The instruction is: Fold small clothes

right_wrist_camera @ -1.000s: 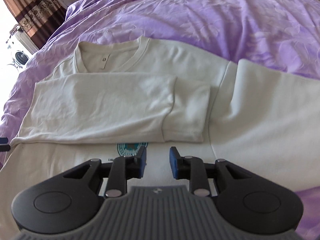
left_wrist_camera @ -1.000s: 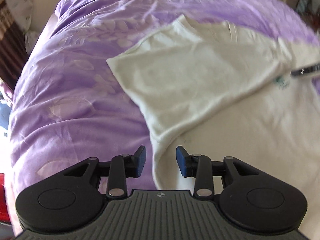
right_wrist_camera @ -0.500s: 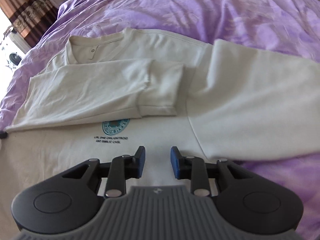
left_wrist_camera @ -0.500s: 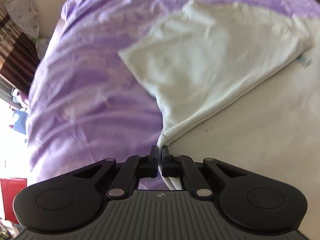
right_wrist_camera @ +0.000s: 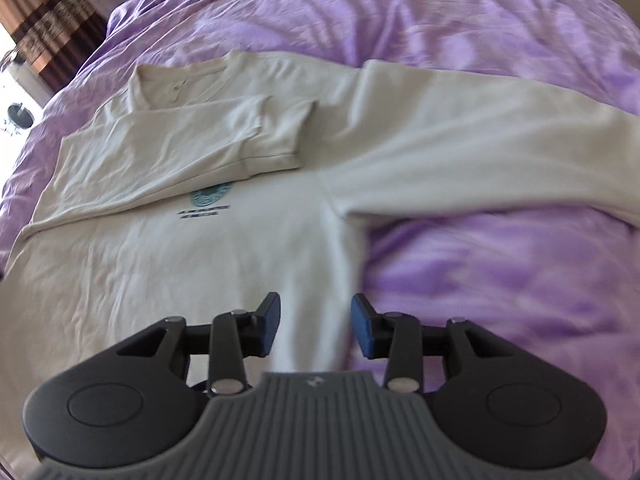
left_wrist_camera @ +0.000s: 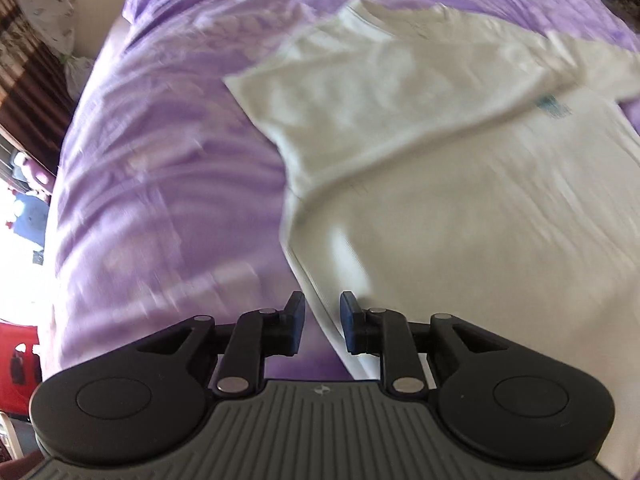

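Left wrist view: cream sweatshirt (left_wrist_camera: 460, 208) lies flat on the purple bedspread (left_wrist_camera: 160, 168). One sleeve (left_wrist_camera: 372, 112) is already folded in across the chest, its edge running slantwise toward the small teal print (left_wrist_camera: 554, 106). Left claw (left_wrist_camera: 322, 324) is released; its jaws have just been opening, and the shirt's side edge runs between the two pads with neither pressing on it. Picture is smeared, so seam detail is lost. Cloth reads as a soft, matte knit, fairly thick, with a stitched hem line along the side; the bedspread is thinner, faintly glossy, with a pale leaf pattern and many shallow creases.

Right wrist view: same sweatshirt (right_wrist_camera: 200, 240), ribbed round neckline (right_wrist_camera: 180, 80) at the far end, folded sleeve (right_wrist_camera: 192, 148) lying over the chest with its cuff near the middle. The other sleeve (right_wrist_camera: 480, 144) is not yet folded; it stretches out sideways over the bedspread (right_wrist_camera: 480, 280). Right claw (right_wrist_camera: 316, 326) is released too, jaws have just been opening, hovering over the shirt's side below the armpit; nothing is gripped.

Judgement: roughly a third done. Left to do: bring the outstretched sleeve in, then fold the body up
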Demonstrator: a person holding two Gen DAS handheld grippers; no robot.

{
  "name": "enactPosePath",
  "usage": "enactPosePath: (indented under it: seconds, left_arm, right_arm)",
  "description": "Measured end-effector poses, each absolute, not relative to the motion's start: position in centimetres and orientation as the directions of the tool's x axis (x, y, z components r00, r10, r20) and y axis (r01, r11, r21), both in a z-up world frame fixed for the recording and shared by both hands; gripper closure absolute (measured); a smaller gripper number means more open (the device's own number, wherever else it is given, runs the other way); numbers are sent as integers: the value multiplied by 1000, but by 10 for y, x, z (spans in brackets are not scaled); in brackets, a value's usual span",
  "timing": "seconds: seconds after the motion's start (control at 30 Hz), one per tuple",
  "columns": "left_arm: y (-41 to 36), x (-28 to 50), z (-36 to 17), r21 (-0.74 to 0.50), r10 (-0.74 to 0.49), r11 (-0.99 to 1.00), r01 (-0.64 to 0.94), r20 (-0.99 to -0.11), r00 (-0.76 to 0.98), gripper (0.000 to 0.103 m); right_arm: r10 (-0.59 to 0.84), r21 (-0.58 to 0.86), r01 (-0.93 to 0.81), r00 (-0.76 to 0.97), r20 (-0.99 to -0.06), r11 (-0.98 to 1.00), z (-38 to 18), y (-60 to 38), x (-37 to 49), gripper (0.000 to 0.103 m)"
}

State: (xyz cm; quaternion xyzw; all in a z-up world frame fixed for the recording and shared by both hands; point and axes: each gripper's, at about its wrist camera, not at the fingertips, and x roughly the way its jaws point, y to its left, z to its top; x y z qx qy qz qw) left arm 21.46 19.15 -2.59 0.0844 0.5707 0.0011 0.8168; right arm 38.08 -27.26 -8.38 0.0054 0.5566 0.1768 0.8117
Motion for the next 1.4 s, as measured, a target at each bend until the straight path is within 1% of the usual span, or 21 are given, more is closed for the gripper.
enactPosePath:
  seconds: [0.1, 0.17, 0.23, 0.37, 0.47, 0.57, 0.6, 0.67, 0.83, 0.93, 1.03, 1.17, 1.3, 1.33, 1.37, 1.4]
  left_arm:
    - [179, 195, -41, 208, 169, 970, 122, -947, 273, 78]
    - [174, 181, -44, 234, 193, 962, 138, -946, 261, 78]
    - [173, 171, -42, 226, 192, 966, 128, -953, 235, 78]
    - [168, 159, -32, 225, 189, 960, 166, -960, 208, 78]
    - [174, 162, -16, 186, 153, 975, 121, -959, 237, 78]
    - [182, 175, 3, 141, 118, 989, 48, -936, 332, 75]
    - [184, 182, 8, 125, 109, 992, 21, -925, 364, 72]
    - [187, 199, 13, 88, 90, 996, -24, -905, 416, 70]
    - [191, 252, 5, 44, 94, 993, -112, -864, 495, 68]
    - [194, 281, -9, 36, 125, 982, -183, -857, 500, 68]
    - [200, 305, -25, 10, 138, 969, -247, -850, 508, 68]
    - [203, 332, -47, -12, 153, 952, -305, -847, 509, 67]
    - [202, 353, -63, 1, 173, 941, -337, -860, 481, 67]
    - [201, 355, -65, 7, 176, 942, -335, -860, 478, 67]
    - [198, 357, -66, 15, 180, 944, -329, -861, 475, 67]
    - [196, 359, -67, 28, 186, 946, -322, -862, 471, 67]
  right_arm:
    - [296, 223, -245, 325, -898, 944, -78, -290, 371, 66]
    - [291, 219, -238, 333, -897, 946, -74, -300, 363, 61]
    - [284, 213, -232, 339, -897, 949, -70, -310, 356, 60]
    - [260, 200, -196, 355, -898, 960, -66, -335, 347, 60]
    - [259, 218, -146, 392, -883, 965, -60, -359, 350, 60]
    - [249, 245, -66, 446, -860, 967, -51, -391, 358, 60]
    - [244, 262, -29, 467, -850, 965, -49, -404, 361, 59]
    - [236, 308, 60, 509, -827, 950, -46, -432, 370, 58]
    - [210, 460, 279, 616, -759, 843, -49, -511, 388, 58]
    - [151, 495, 373, 659, -737, 785, -53, -549, 400, 58]
    - [76, 495, 445, 682, -727, 747, -59, -583, 410, 58]
    - [-2, 480, 533, 671, -741, 697, -78, -619, 423, 58]
    - [-31, 491, 571, 672, -740, 658, -97, -643, 438, 59]
    - [-38, 488, 572, 674, -738, 659, -99, -645, 442, 61]
    - [-45, 486, 571, 677, -735, 662, -101, -647, 446, 66]
    - [-48, 483, 569, 679, -732, 666, -104, -649, 450, 68]
